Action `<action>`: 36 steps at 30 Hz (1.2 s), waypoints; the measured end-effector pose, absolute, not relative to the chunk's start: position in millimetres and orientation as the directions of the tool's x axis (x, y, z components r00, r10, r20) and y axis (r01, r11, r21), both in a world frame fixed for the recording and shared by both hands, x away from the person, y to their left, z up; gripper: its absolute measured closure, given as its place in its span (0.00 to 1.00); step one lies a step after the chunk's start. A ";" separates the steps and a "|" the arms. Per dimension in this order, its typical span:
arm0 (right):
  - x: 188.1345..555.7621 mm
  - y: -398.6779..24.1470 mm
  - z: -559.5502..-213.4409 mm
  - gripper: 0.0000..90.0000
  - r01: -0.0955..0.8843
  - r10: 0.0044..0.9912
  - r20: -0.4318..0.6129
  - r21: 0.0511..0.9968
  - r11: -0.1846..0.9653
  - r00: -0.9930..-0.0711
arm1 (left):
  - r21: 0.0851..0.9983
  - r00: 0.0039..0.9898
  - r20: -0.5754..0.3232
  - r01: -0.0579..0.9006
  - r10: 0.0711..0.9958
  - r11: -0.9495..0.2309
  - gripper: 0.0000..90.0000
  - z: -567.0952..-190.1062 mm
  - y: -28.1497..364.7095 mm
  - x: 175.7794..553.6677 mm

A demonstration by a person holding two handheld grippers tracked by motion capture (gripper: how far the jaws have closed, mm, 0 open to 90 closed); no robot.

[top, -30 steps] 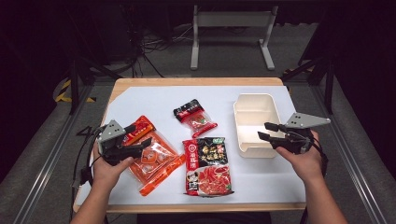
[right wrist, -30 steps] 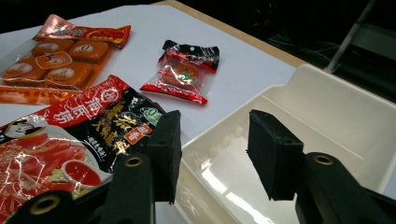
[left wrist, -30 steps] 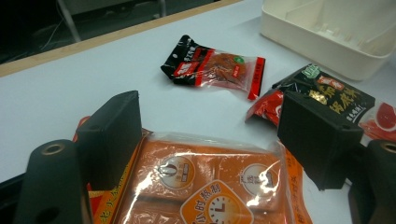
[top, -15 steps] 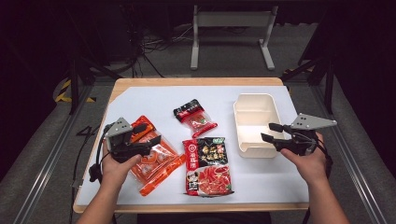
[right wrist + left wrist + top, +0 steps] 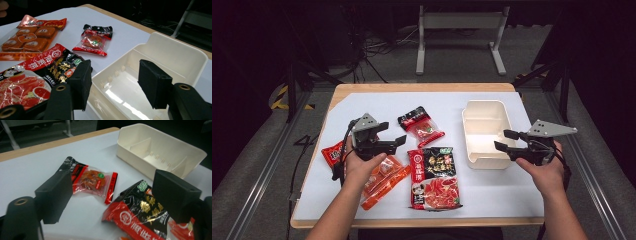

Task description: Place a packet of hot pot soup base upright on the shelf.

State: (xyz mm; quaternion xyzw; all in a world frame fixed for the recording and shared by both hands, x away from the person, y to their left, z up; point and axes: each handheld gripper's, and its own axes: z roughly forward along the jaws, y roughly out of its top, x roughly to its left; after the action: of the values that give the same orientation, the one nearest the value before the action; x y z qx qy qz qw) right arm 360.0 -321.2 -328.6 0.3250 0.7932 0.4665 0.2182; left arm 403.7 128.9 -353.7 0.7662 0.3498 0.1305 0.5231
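A small red-and-black snack packet [image 5: 422,125] lies at mid-table. In front of it lies a large black-and-red hotpot packet [image 5: 434,175], with an orange packet [image 5: 382,180] to its left. My left gripper [image 5: 393,132] hovers above the orange packet's far end, pointing right at the small packet [image 5: 91,181]. Its jaws have just been opening and stand open with nothing between them. My right gripper [image 5: 503,140] is at the right wall of the cream divided tray [image 5: 484,150]. Its jaws have also just been opening and stand apart over the tray's wall [image 5: 175,57], pressing on nothing.
White paper covers the wooden table [image 5: 422,87]. In the right gripper view the orange packet [image 5: 30,32] and the large packet [image 5: 37,77] lie left of the tray. A metal stand [image 5: 459,30] is beyond the far edge. The floor around is dark.
My left hand has moved right from the orange packet's left end toward the middle, and its jaws spread a little. The right jaws have spread wider at the tray's wall.
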 end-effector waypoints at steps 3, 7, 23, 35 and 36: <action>359.1 -319.6 -327.2 0.50 0.304 0.717 -0.049 0.884 0.356 -0.696 | 0.899 0.733 -0.151 0.381 0.663 -0.216 0.17 -352.2 121.3 405.1; 359.0 -319.1 -326.8 0.50 0.299 0.714 -0.046 0.888 0.350 -0.699 | 0.901 0.747 -0.124 0.360 0.653 -0.241 0.18 -353.0 110.1 406.6; 359.2 -313.6 -330.8 0.48 0.294 0.710 -0.037 0.894 0.338 -0.703 | 0.821 0.757 -0.139 0.448 0.639 -0.353 0.34 -390.0 87.6 426.8; 360.2 -308.1 -336.2 0.46 0.298 0.704 -0.052 0.882 0.365 -0.708 | 0.744 0.748 -0.178 0.528 0.639 -0.410 0.33 -412.5 80.0 433.6; 360.3 -307.8 -336.4 0.46 0.297 0.704 -0.054 0.882 0.366 -0.708 | 0.739 0.746 -0.180 0.532 0.641 -0.413 0.33 -413.8 79.9 434.1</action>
State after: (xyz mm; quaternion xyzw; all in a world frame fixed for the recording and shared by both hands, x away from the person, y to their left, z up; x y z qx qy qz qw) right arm 360.3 -307.8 -336.4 0.3139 0.7974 0.4672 0.2177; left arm 434.1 79.9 -413.8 0.8378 0.3500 0.0656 0.4138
